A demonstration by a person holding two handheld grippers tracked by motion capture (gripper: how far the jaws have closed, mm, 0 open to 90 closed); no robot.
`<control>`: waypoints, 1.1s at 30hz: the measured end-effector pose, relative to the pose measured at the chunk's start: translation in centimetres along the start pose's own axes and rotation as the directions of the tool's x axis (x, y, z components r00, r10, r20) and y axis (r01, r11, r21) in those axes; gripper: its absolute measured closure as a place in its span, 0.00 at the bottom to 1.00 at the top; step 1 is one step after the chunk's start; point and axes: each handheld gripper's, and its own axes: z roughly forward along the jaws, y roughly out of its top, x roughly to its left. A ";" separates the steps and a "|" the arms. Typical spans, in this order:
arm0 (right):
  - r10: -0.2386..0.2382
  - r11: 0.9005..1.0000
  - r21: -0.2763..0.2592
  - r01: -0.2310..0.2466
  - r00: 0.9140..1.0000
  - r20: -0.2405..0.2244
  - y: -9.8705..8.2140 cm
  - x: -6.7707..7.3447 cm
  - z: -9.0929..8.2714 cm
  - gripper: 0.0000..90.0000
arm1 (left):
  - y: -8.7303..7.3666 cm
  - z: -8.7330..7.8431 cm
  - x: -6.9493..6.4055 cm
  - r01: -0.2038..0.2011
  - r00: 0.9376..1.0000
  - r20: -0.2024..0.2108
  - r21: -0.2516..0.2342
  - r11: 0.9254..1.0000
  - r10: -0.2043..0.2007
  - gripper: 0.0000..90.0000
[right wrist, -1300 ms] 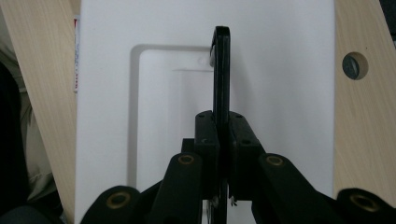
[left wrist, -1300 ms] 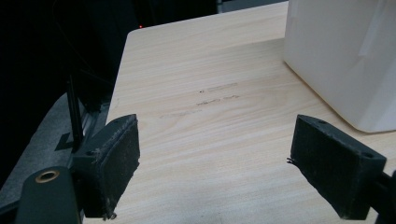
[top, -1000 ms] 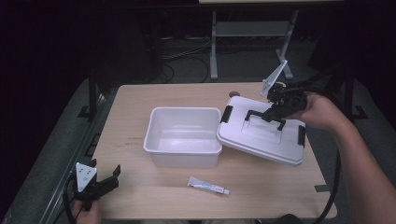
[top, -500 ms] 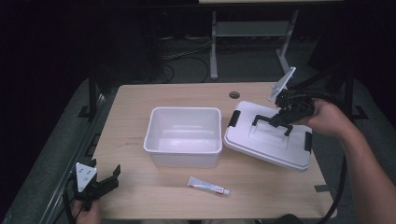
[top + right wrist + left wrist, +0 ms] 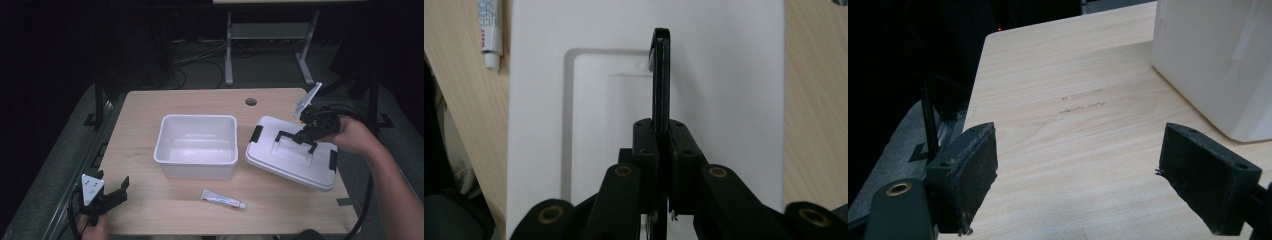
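A white lid [image 5: 292, 160] with black side clips lies tilted on the table to the right of an open white tub [image 5: 197, 145]. My right gripper [image 5: 306, 132] is shut on the lid's black handle [image 5: 661, 75], which stands up between the pads in the right gripper view over the white lid [image 5: 734, 90]. My left gripper [image 5: 112, 192] rests near the table's front left corner, open with nothing between its jaws [image 5: 1083, 185]; the tub's wall [image 5: 1213, 60] stands off to its right.
A small white tube [image 5: 223, 199] lies in front of the tub near the table's front edge, seen too as the tube [image 5: 490, 30] beside the lid. A cable hole [image 5: 250, 101] marks the table's back. Dark floor surrounds the table [image 5: 150, 115].
My right gripper has carried the lid down and to the right, away from the tub; it now lies lower on the table. The left gripper has stayed put.
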 end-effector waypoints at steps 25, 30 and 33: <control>0.027 0.999 0.046 -0.024 0.998 -0.057 -1.6 -0.2 6.4 0.93 | 0.0 0.0 0.1 0.006 1.000 -0.005 -0.005 1.000 -0.006 0.17; 0.027 0.998 0.064 -0.023 0.998 -0.062 -1.7 -0.2 7.4 0.93 | 0.0 0.0 0.1 0.006 1.000 -0.005 -0.005 1.000 -0.006 0.17; 0.025 0.998 0.063 -0.021 0.997 -0.069 -1.8 -0.1 7.9 0.93 | 0.0 0.0 0.1 0.005 1.000 -0.005 -0.004 1.000 -0.005 0.17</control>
